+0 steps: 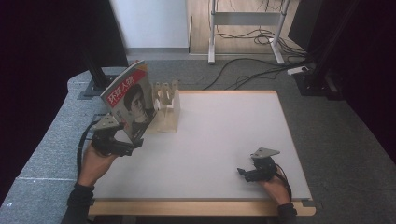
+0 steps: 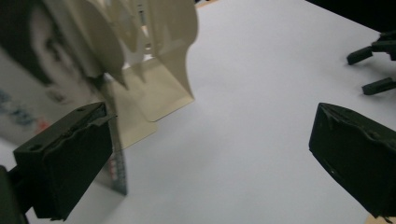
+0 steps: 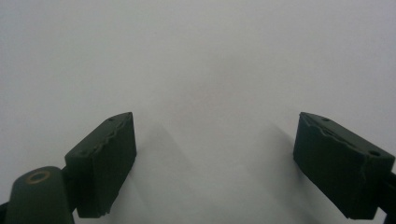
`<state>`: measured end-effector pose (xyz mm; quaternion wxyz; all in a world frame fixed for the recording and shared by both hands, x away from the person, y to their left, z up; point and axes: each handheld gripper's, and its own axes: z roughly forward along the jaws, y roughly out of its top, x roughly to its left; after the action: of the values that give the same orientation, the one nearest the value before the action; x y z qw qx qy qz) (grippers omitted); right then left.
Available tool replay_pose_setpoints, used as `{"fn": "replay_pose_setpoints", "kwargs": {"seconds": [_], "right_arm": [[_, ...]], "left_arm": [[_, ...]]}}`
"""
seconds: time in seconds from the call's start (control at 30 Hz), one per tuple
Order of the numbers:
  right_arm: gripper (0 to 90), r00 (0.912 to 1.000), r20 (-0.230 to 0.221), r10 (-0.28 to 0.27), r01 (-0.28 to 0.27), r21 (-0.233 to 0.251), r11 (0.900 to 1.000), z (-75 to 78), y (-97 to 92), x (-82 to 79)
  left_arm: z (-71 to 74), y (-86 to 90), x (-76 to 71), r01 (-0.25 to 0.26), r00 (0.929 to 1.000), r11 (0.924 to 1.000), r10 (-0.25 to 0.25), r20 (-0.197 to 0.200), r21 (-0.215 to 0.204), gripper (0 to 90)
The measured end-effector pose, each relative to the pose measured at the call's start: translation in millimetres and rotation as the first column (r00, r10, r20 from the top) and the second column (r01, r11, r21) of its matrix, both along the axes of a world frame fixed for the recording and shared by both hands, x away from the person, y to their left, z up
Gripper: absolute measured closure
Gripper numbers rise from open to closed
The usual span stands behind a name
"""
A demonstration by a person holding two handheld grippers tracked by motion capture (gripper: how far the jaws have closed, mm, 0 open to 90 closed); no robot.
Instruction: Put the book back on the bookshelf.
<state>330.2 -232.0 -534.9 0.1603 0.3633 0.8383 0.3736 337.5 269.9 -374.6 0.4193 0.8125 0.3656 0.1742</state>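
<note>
A magazine (image 1: 130,100) with a red title and a face on its cover stands tilted at the table's left, its lower corner on the white tabletop (image 1: 224,130). It leans toward a cream slotted rack (image 1: 167,109) just to its right. My left gripper (image 1: 133,145) is low by the magazine's bottom edge. In the left gripper view its jaws (image 2: 212,121) stand wide apart, the magazine (image 2: 28,84) lies beyond the left jaw, and the rack (image 2: 159,42) rises ahead. My right gripper (image 1: 243,175) rests near the front right, open (image 3: 215,123) over bare tabletop.
The right gripper (image 2: 364,70) shows far off in the left gripper view. Beyond the table lie grey carpet, black stands (image 1: 100,77), floor cables (image 1: 252,70) and a white desk frame (image 1: 212,46). A wooden strip (image 1: 201,207) edges the table's front.
</note>
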Motion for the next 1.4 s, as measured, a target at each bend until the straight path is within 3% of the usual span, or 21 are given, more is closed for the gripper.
{"fn": "replay_pose_setpoints", "kwargs": {"seconds": [0.17,0.3,0.53,0.8,1.03,1.23,1.33,1.4], "right_arm": [[12.5,1.0000,0.000,-0.001,0.001,0.000,1.0000,0.0,0.0,-0.1],[12.5,1.0000,0.000,0.000,0.000,0.000,1.0000,0.0,0.0,-0.1],[12.5,1.0000,0.000,-0.001,0.001,0.000,1.0000,-0.1,0.0,-0.1],[12.5,1.0000,0.000,-0.001,0.001,0.001,1.0000,-0.1,-0.1,-0.2],[12.5,1.0000,0.000,-0.001,0.001,0.001,1.0000,-0.2,-0.1,-0.2],[12.5,1.0000,0.000,-0.001,0.001,0.001,1.0000,-0.2,-0.1,-0.2],[12.5,1.0000,0.000,-0.001,0.001,0.002,1.0000,-0.3,-0.1,-0.3],[12.5,1.0000,0.000,-0.001,0.001,0.001,1.0000,-0.4,-0.1,-0.4]], "left_arm": [[-14.4,-18.5,6.8,0.042,0.9990,0.9989,-0.043,-0.013,-0.017,0.0],[-30.5,-36.8,11.5,0.070,0.9973,0.9969,-0.069,-0.023,0.035,0.0],[-60.3,-58.2,15.8,0.109,0.9929,0.9923,-0.106,-0.055,0.058,0.0],[-91.8,-69.3,16.5,0.140,0.9873,0.9883,-0.135,-0.083,0.061,0.0],[-124.7,-79.2,13.9,0.165,0.9796,0.9809,-0.151,-0.133,0.102,0.0],[-148.9,-85.4,12.2,0.174,0.9744,0.9692,-0.144,-0.173,0.174,0.0],[-153.1,-83.2,10.7,0.161,0.9775,0.9750,-0.136,-0.161,0.153,0.0],[-153.4,-83.8,9.7,0.160,0.9787,0.9735,-0.135,-0.154,0.163,0.0]]}}
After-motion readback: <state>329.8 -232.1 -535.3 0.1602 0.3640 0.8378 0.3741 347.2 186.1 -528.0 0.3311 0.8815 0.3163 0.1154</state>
